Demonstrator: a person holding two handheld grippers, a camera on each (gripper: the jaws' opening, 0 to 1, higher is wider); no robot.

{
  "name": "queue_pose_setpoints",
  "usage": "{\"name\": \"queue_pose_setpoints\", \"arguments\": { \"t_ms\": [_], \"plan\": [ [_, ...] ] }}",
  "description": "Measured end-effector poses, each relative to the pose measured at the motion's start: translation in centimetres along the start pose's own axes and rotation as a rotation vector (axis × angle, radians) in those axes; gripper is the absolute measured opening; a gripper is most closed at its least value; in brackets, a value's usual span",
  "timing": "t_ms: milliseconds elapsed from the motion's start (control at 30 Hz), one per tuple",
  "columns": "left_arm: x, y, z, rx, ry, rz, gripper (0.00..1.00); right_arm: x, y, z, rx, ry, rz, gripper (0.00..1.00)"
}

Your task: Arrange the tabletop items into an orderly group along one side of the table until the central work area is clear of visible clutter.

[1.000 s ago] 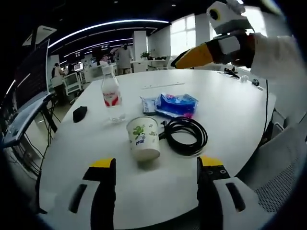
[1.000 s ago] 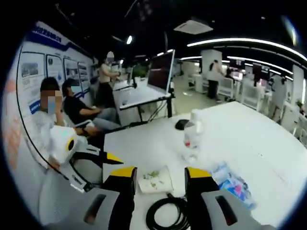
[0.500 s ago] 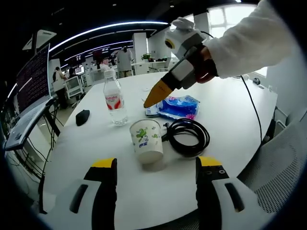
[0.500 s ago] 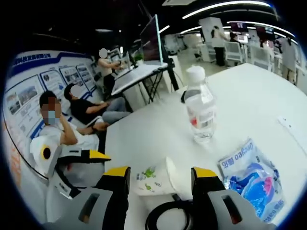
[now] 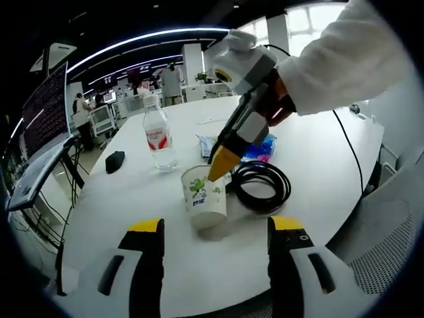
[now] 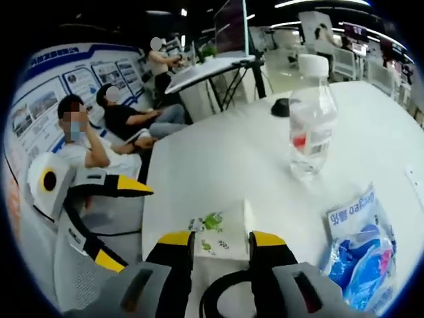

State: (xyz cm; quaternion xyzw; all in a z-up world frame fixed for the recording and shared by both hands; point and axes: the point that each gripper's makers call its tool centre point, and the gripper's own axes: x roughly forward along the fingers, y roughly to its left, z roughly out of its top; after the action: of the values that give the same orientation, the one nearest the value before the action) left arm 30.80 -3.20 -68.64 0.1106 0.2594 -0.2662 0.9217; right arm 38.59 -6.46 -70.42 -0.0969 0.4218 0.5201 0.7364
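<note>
A white paper cup with green print stands upright on the round white table. My right gripper comes down from the upper right onto its rim. In the right gripper view the cup fills the narrow gap between the jaws of my right gripper, which press on its sides. My left gripper is open near the table's front edge, short of the cup; from the other side my left gripper shows open at the left. A water bottle, a blue packet and a coiled black cable lie around the cup.
A black mouse lies left of the bottle. The blue packet and the cable sit close to my right jaws. Two people sit beyond the table edge. Desks and monitors fill the room behind.
My right gripper has come down from above the packet to the cup's rim, and its jaws have narrowed onto the cup. The left gripper has stayed open and nearly still.
</note>
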Motion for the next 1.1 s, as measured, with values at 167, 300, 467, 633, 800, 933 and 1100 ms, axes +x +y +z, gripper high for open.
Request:
{"name": "queue_pose_setpoints", "arguments": {
  "t_ms": [167, 300, 467, 633, 800, 933, 1100],
  "plan": [
    [0.0, 0.0, -0.2, 0.001, 0.009, -0.003, 0.61, 0.5, 0.6, -0.7, -0.028, 0.027, 0.002, 0.12],
    [-0.1, 0.0, -0.3, 0.006, 0.012, -0.003, 0.6, 0.9, 1.4, -1.7, -0.016, 0.055, 0.02, 0.08],
    [-0.1, 0.0, -0.3, 0.011, 0.016, -0.005, 0.59, 0.8, 2.2, -1.3, 0.008, 0.009, 0.021, 0.0],
    [-0.1, -0.1, -0.3, 0.016, 0.018, -0.005, 0.58, 0.0, 2.6, -0.7, 0.068, -0.061, 0.037, 0.0],
    [-0.1, -0.1, -0.3, 0.019, 0.021, -0.006, 0.58, -1.1, 2.7, 0.9, 0.089, -0.135, 0.028, 0.0],
    [-0.1, -0.2, -0.3, 0.025, 0.021, -0.008, 0.57, -2.4, 1.9, 1.5, 0.086, -0.148, -0.017, 0.0],
    [-0.1, -0.2, -0.3, 0.027, 0.023, -0.009, 0.57, -4.4, 0.0, 3.1, 0.121, -0.188, -0.079, 0.0]
  ]
}}
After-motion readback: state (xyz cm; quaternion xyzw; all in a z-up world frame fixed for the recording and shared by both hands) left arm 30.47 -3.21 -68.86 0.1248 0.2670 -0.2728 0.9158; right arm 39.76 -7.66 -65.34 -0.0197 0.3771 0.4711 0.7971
